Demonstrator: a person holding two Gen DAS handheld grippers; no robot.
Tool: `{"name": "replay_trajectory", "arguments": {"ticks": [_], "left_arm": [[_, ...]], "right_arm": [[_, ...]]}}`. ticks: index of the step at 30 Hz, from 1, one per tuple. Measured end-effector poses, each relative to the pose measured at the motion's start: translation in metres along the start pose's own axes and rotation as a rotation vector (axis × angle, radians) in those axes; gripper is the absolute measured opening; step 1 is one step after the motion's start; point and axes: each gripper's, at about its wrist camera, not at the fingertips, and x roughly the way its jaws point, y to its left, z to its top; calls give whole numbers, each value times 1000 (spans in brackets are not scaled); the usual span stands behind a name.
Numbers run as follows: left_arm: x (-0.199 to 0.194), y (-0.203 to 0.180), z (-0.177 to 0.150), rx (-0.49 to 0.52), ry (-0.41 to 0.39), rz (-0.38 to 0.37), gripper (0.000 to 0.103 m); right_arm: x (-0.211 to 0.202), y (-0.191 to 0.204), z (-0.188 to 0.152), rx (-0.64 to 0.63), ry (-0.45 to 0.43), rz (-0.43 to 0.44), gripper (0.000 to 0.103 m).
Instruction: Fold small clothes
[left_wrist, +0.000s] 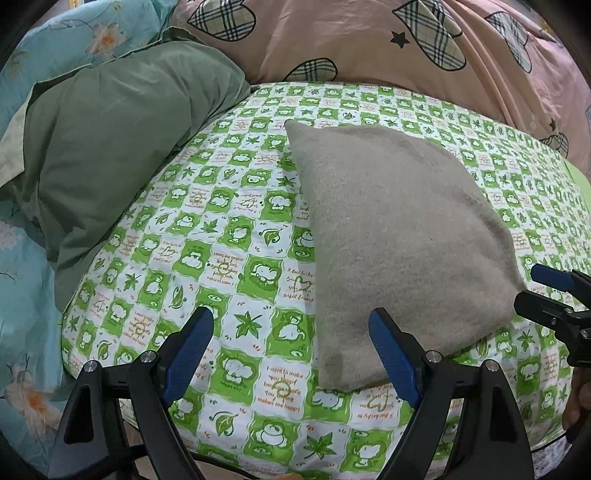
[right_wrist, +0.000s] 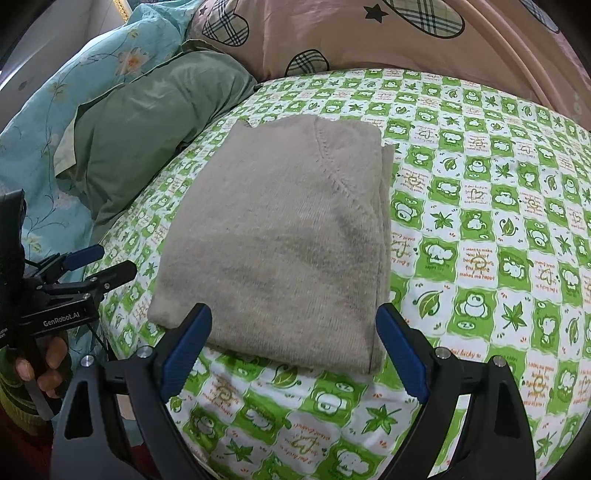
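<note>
Left gripper (left_wrist: 291, 354): black arms with blue pads, spread wide and holding nothing; the right-hand pad (left_wrist: 391, 358) stands at the near edge of the folded garment, though contact cannot be told; the other pad is over bare sheet.
Right gripper (right_wrist: 293, 350): jaws also wide apart and empty, straddling the near edge of the garment, one blue pad (right_wrist: 186, 350) near each front corner; touching or just above cannot be told.
Folded sweater (right_wrist: 273, 240): grey-beige knit, folded into a compact rectangle with a seam line showing on top, lying flat on the sheet between the two grippers.
Bedsheet (left_wrist: 229, 236): green-and-white checks with cartoon animals, leaves and orange lettering.
Green pillow (left_wrist: 118, 147): at the left, well apart from the sweater.
Blue floral bedding (right_wrist: 92, 70): behind the pillow.
Pink quilt (left_wrist: 351, 40): plaid hearts and stars, along the far edge.
Hand (right_wrist: 48, 362): grasps the left gripper's handle.
</note>
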Motion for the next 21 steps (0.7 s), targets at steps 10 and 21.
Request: {"name": "replay_trajectory", "arguments": {"ticks": [10, 21], "left_arm": [[7, -3, 8, -7, 8, -14, 86], [6, -3, 10, -17, 8, -37, 86]], "right_arm": [[4, -2, 6, 9, -3, 6, 91], [2, 0, 8, 6, -9, 10, 91]]}}
